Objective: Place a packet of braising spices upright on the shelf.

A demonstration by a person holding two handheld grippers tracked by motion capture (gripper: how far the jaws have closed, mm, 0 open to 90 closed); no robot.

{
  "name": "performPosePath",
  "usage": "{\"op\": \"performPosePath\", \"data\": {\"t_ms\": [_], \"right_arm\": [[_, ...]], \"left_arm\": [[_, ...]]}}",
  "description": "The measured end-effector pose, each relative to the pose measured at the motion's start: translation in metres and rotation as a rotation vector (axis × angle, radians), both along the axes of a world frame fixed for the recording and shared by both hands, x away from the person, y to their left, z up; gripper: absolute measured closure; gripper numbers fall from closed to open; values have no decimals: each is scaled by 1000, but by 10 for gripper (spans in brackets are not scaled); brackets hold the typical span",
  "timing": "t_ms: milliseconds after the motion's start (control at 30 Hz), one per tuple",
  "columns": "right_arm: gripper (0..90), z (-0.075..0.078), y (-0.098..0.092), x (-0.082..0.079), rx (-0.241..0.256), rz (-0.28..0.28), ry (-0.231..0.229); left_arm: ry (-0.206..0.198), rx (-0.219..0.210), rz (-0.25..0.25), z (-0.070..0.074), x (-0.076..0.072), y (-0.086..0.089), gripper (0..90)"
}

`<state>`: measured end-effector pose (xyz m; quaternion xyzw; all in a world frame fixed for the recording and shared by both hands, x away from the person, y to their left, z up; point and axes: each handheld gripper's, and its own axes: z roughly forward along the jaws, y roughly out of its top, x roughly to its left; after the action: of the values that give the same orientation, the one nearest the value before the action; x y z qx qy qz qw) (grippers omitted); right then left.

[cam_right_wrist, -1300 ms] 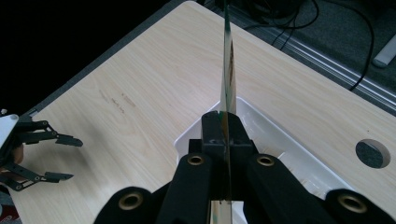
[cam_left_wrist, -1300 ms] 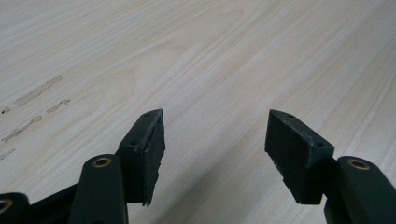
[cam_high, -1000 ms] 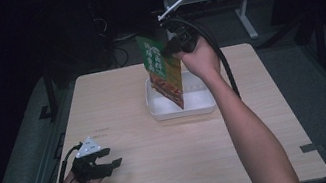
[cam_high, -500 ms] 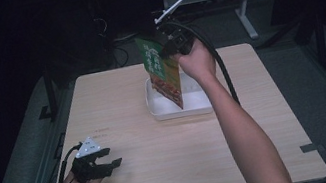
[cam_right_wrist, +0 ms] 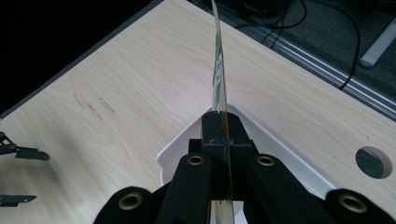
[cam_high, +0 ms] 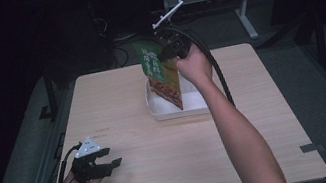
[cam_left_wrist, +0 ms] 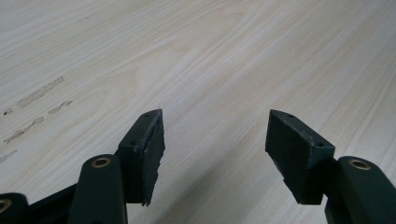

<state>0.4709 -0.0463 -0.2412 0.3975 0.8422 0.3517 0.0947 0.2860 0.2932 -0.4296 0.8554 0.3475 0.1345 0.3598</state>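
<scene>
1. The wooden table (cam_high: pixel 118 109) is stretching out below both grippers, bare apart from faint scuff marks ahead of the left one.
2. The white tray (cam_high: pixel 159 110) is sitting directly beneath the right gripper (cam_high: pixel 170 51), its near corner showing just past that gripper's jaws in the right gripper view.
3. The green printed packet (cam_high: pixel 160 74) is hanging from the right gripper, raised over the tray with its lower edge dipping toward the tray's inside; whether it is touching the tray floor I cannot tell.
4. The right gripper is clamping the packet, jaws pressed together on its thin upper edge, which is running edge-on up between them in the right gripper view (cam_right_wrist: pixel 219 79).
5. The left gripper (cam_high: pixel 100 166) is resting low at the near left of the table, well apart from the packet, jaws spread wide with nothing between them.
6. Judging by how flat and thin it is looking, the packet is probably handling as light, flexible and a little slick; it is likely swinging or bending from a one-corner hold, so pinching the sealed top edge squarely seems the safest place.
</scene>
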Motion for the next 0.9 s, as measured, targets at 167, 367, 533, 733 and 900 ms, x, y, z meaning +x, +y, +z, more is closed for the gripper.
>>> {"op": "performPosePath", "data": {"t_ms": [167,367,533,733,900], "right_arm": [[899,-2,1,1,-3,0,5],[898,-5,5,2,-9,5,11],[897,-8,9,3,-17,8,16],[888,-11,9,4,-19,3,29],[873,-18,7,5,-26,-3,50]], "left_arm": [[0,-2,0,0,0,0,373],[0,-3,1,0,0,0,373],[0,-4,1,0,0,0,373],[-1,-5,2,0,0,0,372],[-2,-3,1,0,-1,0,372]]}}
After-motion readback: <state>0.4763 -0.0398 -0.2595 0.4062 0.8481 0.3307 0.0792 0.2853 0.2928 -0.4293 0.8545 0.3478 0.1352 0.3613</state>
